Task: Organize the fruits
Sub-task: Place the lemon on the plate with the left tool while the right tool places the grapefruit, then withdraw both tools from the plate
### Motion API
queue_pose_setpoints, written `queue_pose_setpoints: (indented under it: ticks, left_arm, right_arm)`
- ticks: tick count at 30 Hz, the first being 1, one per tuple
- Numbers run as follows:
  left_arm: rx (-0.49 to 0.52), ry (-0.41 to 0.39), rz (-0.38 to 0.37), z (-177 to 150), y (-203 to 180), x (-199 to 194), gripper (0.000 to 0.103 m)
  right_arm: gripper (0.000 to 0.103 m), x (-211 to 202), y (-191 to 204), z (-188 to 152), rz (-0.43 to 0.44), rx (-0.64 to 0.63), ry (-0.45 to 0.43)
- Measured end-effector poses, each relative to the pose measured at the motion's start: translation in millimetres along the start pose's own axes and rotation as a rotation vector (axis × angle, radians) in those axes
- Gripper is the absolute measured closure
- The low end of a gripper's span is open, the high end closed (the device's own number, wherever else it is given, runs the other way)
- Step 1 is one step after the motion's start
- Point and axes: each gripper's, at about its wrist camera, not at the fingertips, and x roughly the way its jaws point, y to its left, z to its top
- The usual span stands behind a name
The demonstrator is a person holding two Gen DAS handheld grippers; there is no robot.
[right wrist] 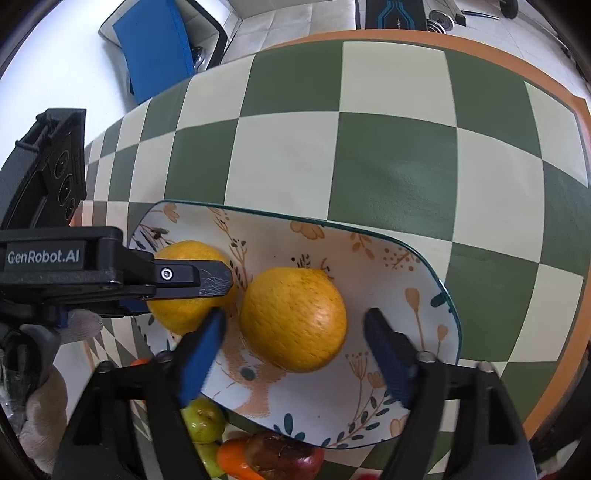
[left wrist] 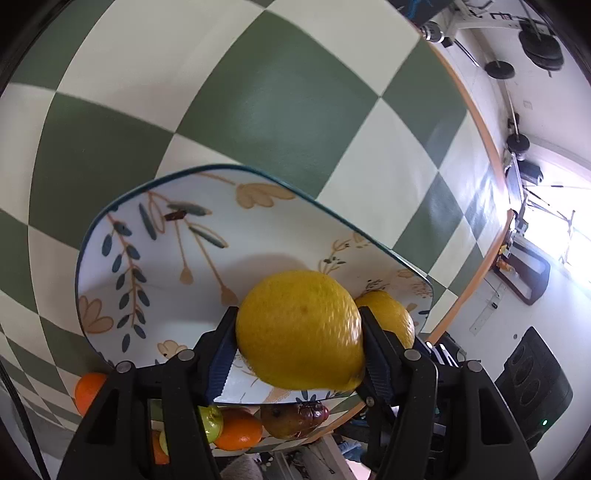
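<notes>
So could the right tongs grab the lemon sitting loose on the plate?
Probably yes: the right tongs hang open with that lemon between their fingers, and nothing blocks them. The left tongs grip the other lemon alongside.

Looked like a home room doubling as a gym/recording spot. Desk [right wrist: 388,155] wore a green-and-cream checked cloth with an orange border, domestic style. A floral plate [right wrist: 369,258] sat on it, with loose fruit [right wrist: 236,439] at the near edge. Past the desk edge: weight plates [left wrist: 541,48] and a barbell rack [left wrist: 517,144] on a pale floor, plus a bright window [left wrist: 569,229] at right. Right view showed a blue chair [right wrist: 155,48] and pale tiled floor [right wrist: 295,22] behind the desk. A hand-held gripper [right wrist: 192,284] marked "GenRobot.AI" pointed to data collection, not a lab bench setup.
</notes>
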Motion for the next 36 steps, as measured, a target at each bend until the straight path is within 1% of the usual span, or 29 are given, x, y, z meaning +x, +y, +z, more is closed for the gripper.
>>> queue_pose_setpoints:
  ticks: [2,4,6,8,10,13,15,17,19,23,27,36]
  left_arm:
    - [0.013,-0.021,0.006,-2,-4,-5,0.023]
    - [0.038,-0.055,0.019,-5,-7,-13,0.015]
    - [0.08,-0.102,0.063,-10,-10,-25,0.015]
    - [0.115,-0.143,0.098,-18,-14,-30,0.015]
    - [0.166,-0.195,0.154,-30,-20,-34,0.015]
    - [0.237,-0.275,0.265,-51,-22,-39,0.015]
    - [0.275,-0.337,0.333,-68,-19,-44,0.015]
    - [0.303,-0.39,0.382,-82,-16,-47,0.015]
    - [0.324,-0.43,0.41,-96,-15,-51,0.015]
    - [0.356,-0.477,0.438,-124,-11,-55,0.015]
    - [0.405,-0.54,0.458,-156,-13,-64,0.015]
    - [0.491,-0.667,0.45,-228,-18,-100,0.015]
  right_arm:
    - [0.017,-6,-2,-2,0.005,0.013,0.0]
    - [0.016,-15,-6,-6,-0.008,0.026,-0.01]
    - [0.011,-23,-5,-12,-0.032,0.027,-0.031]
    - [0.011,-34,-6,-21,-0.068,0.035,-0.056]
    - [0.011,-42,-7,-34,-0.134,0.053,-0.09]
    - [0.011,-48,-4,-52,-0.212,0.082,-0.134]
    - [0.011,-53,-5,-64,-0.229,0.103,-0.157]
    - [0.011,-57,-2,-76,-0.25,0.114,-0.179]
    - [0.011,-65,0,-90,-0.272,0.125,-0.205]
    - [0.011,-78,13,-117,-0.291,0.132,-0.25]
    - [0.011,-105,28,-143,-0.3,0.137,-0.3]
    - [0.011,-157,59,-192,-0.312,0.128,-0.41]
